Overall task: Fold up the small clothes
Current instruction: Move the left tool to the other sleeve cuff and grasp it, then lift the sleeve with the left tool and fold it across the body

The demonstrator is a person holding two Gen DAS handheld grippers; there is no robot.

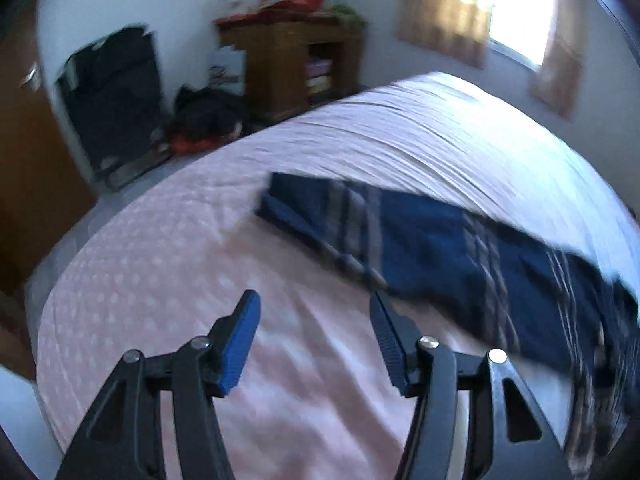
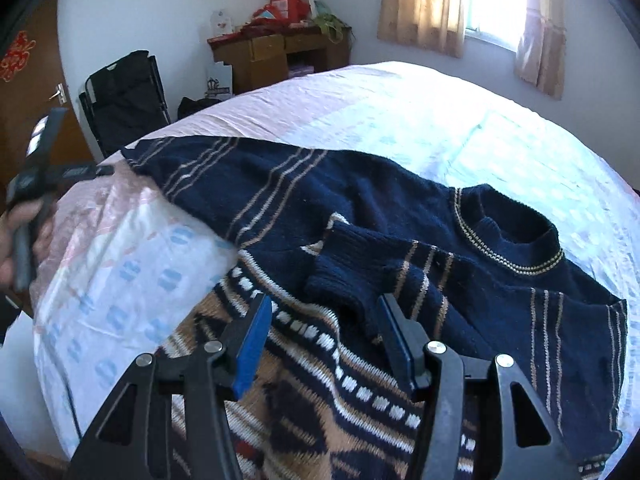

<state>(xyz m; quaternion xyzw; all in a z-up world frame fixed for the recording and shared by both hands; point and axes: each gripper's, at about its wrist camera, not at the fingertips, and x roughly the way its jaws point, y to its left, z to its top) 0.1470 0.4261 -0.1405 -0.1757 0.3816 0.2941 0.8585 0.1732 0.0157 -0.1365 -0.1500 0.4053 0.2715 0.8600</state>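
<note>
I am hovering both half-open, empty grippers, left gripper (image 1: 314, 300) and right gripper (image 2: 324, 306), over a navy sweater (image 2: 360, 216) with one sleeve (image 2: 348, 264) folded in, the other at ten o'clock still spread.

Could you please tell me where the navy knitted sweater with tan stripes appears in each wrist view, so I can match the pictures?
Left wrist view: the navy knitted sweater lies across the right half, beyond the open left gripper.
Right wrist view: the sweater fills the centre and lower right, under the open right gripper.
Shared landmark: the brown wooden cabinet against the far wall.

Sunlit curtained window (image 2: 492, 4), white walls (wooden desk (image 2: 276, 56)).
</note>
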